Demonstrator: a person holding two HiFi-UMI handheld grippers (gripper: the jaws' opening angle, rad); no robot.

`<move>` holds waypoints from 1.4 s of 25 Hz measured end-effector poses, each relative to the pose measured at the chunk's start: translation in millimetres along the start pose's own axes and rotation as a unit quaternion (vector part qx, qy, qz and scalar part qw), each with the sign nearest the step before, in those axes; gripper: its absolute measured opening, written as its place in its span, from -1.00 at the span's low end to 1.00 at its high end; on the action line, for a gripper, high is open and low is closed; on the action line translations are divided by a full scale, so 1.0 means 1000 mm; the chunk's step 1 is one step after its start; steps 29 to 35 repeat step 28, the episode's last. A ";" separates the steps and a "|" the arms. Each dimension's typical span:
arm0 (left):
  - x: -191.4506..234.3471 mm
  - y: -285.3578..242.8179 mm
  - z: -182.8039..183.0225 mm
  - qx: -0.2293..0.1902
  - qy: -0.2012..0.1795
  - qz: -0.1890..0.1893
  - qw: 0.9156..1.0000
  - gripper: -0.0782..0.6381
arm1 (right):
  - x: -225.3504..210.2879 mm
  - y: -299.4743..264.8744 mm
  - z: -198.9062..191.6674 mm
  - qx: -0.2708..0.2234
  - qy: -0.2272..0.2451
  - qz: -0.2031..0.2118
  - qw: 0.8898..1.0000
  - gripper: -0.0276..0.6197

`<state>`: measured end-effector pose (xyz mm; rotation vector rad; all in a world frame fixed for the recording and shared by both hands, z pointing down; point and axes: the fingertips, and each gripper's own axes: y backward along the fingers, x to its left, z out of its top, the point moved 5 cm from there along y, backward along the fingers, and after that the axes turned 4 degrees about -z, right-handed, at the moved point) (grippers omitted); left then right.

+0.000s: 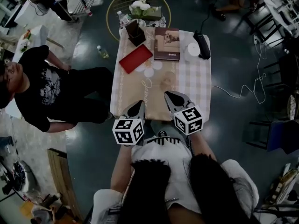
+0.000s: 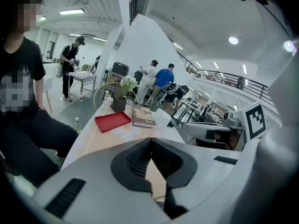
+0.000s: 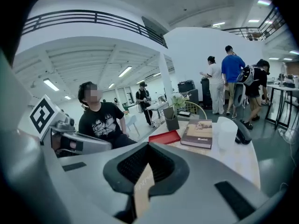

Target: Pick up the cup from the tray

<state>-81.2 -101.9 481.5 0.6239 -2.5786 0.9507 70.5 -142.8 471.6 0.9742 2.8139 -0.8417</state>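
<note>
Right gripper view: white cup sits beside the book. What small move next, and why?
Probably open the right gripper and start it forward toward the white cup. Its jaws are shut on nothing at the near edge of the table, while the cup stands far along the right side beside the book, off the red tray, nearer this gripper than the left gripper.

Tray [image 1: 135, 58] left, book [image 1: 167, 44] centre, cup [image 1: 193, 49] right; all on table [image 1: 194, 87] far half.
</note>
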 end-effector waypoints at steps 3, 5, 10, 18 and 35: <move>-0.004 0.001 -0.001 -0.001 -0.002 -0.005 1.000 -0.76 | 0.002 0.003 -0.008 0.021 0.020 -0.015 0.999 -0.89; -0.006 0.002 -0.002 -0.001 -0.005 -0.008 1.000 -0.76 | 0.003 0.005 -0.011 0.027 0.025 -0.023 0.999 -0.90; -0.011 0.003 -0.005 0.002 -0.021 -0.017 1.000 -0.76 | 0.005 0.011 -0.017 0.030 0.027 -0.032 0.999 -0.90; -0.007 0.009 0.004 -0.011 -0.027 -0.019 0.999 -0.76 | -0.001 0.013 -0.019 0.033 0.045 -0.055 0.997 -0.90; -0.010 0.023 -0.002 -0.008 -0.037 -0.019 0.999 -0.76 | 0.005 0.022 -0.013 0.017 0.053 -0.069 0.996 -0.90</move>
